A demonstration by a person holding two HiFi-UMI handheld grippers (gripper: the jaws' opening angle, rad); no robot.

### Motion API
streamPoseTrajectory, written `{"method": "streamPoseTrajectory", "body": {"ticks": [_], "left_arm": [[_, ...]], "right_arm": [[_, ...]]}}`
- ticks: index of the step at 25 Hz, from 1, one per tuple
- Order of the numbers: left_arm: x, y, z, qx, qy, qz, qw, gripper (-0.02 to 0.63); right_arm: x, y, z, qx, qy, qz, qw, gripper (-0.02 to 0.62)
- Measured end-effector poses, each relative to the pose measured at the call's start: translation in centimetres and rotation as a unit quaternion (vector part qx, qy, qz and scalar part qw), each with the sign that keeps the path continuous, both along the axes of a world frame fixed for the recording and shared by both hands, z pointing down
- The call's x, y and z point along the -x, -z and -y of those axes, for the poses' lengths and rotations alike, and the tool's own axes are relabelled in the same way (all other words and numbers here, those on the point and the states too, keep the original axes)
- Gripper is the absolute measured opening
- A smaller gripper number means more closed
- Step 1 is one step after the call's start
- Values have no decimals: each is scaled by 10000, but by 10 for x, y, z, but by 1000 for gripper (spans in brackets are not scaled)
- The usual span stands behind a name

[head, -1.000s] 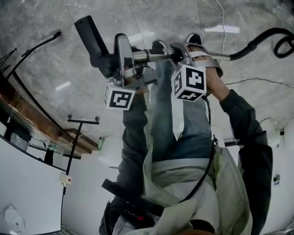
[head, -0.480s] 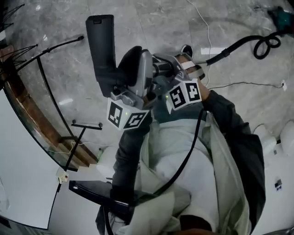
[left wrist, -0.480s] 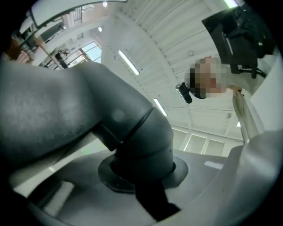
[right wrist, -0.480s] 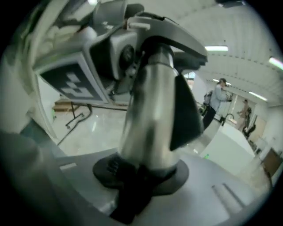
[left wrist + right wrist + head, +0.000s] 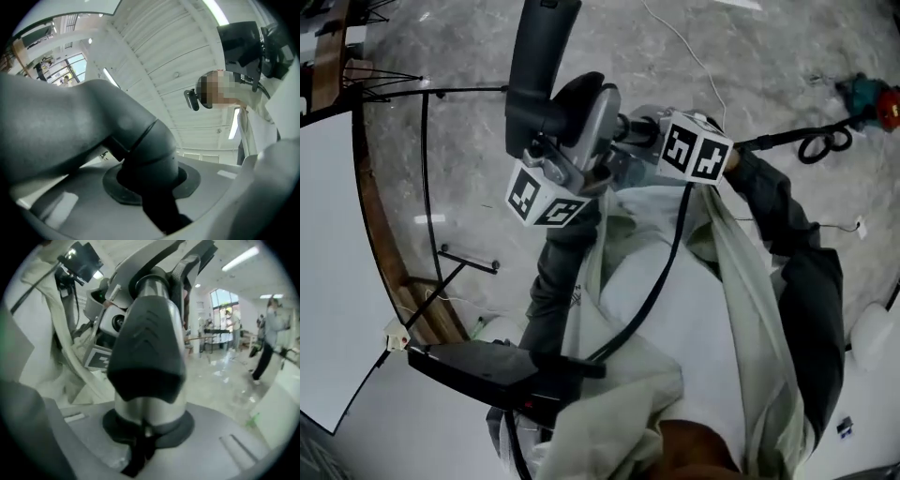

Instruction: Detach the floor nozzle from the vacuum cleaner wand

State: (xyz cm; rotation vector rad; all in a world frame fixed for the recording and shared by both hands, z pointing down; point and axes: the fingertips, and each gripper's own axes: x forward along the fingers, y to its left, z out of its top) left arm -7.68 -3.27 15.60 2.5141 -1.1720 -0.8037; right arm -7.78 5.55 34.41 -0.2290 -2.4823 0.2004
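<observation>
The dark grey floor nozzle [image 5: 540,58] stands on end high above the marble floor, its curved neck [image 5: 586,111] running into the silver wand [image 5: 635,126]. My left gripper [image 5: 572,141] is shut on that neck, which fills the left gripper view [image 5: 136,150]. My right gripper [image 5: 652,131] has just been closing, and the wand's silver tube and dark collar [image 5: 146,357] are gripped between its jaws. The two grippers sit close side by side. I cannot tell whether nozzle and wand have come apart at the joint.
The black hose [image 5: 787,139] trails right to a coil on the floor near a teal tool [image 5: 861,92]. A thin black stand [image 5: 422,169] and a white board [image 5: 328,244] are on the left. A black device [image 5: 478,367] hangs at the person's waist. People stand far off [image 5: 269,333].
Both grippers have lifted the vacuum's front end well off the floor. The nozzle has swung from slanted to nearly upright. The right gripper's cube has shifted right along the wand.
</observation>
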Motion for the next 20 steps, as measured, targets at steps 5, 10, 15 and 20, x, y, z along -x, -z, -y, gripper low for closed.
{"method": "streamPoseTrajectory", "body": {"ticks": [5,10,15,20], "left_arm": [[3,37,15,374,490,146,9980,72],[-48,70,1,-536,-886,430,9937,72],[-82,72,7,-517,-1372,369,9885,72],[-52,36,42,314,-254,68,9992,71]], "right_arm": [[-10,34,53,-1770,-1742,-359,9680,43],[-28,55,32,-1080,-962,190,9893,41],[-58,67,-4,804,1049,732,9885,41],[-51,36,44,-160,-490,141,9986,35]]}}
